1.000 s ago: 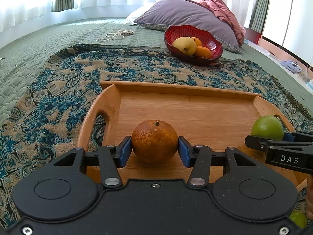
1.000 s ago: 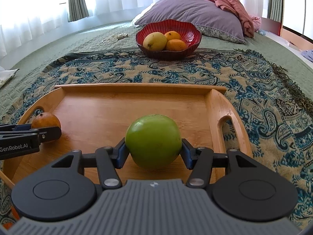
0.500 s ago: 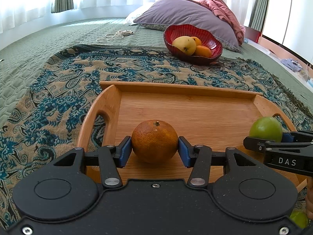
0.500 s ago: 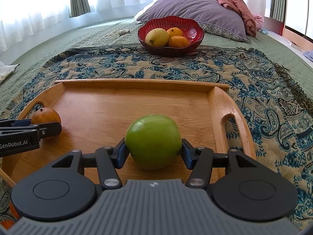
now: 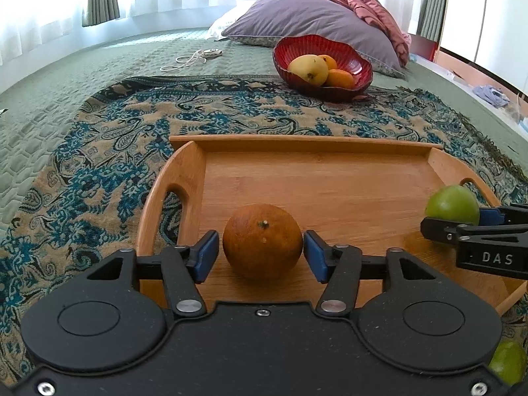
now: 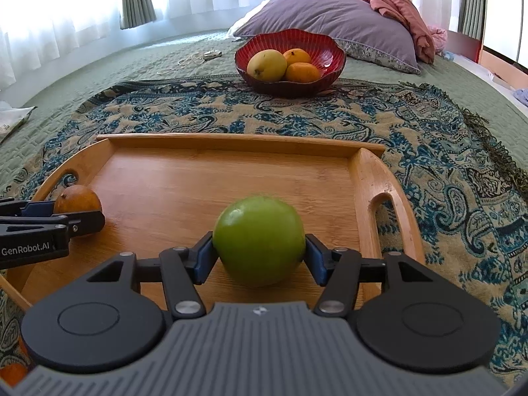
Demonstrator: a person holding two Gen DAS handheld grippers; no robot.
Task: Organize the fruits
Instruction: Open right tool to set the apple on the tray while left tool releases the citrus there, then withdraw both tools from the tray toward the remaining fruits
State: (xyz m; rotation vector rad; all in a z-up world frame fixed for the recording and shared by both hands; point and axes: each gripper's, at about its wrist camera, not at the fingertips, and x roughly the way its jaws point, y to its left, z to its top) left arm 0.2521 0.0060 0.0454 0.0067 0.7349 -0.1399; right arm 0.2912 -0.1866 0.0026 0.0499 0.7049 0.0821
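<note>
An orange [image 5: 263, 241] rests on the near left part of the wooden tray [image 5: 307, 140]. My left gripper [image 5: 260, 254] has opened, and its blue pads stand a little off the orange on both sides. The orange also shows in the right wrist view [image 6: 77, 199]. My right gripper [image 6: 259, 257] is shut on a green apple [image 6: 259, 239] low over the tray's [image 6: 231, 140] near right part. The apple also shows in the left wrist view [image 5: 452, 204].
A red bowl [image 6: 325, 49] with a yellow mango [image 6: 266, 65] and two oranges sits beyond the tray on a patterned cloth [image 6: 429, 165] over the bed. A purple pillow [image 6: 333, 16] lies behind. Another green fruit [image 5: 508, 361] lies at the near right, off the tray.
My left gripper's pads have parted from the orange, which stays on the tray. My right gripper still holds the apple and has sunk slightly toward the tray.
</note>
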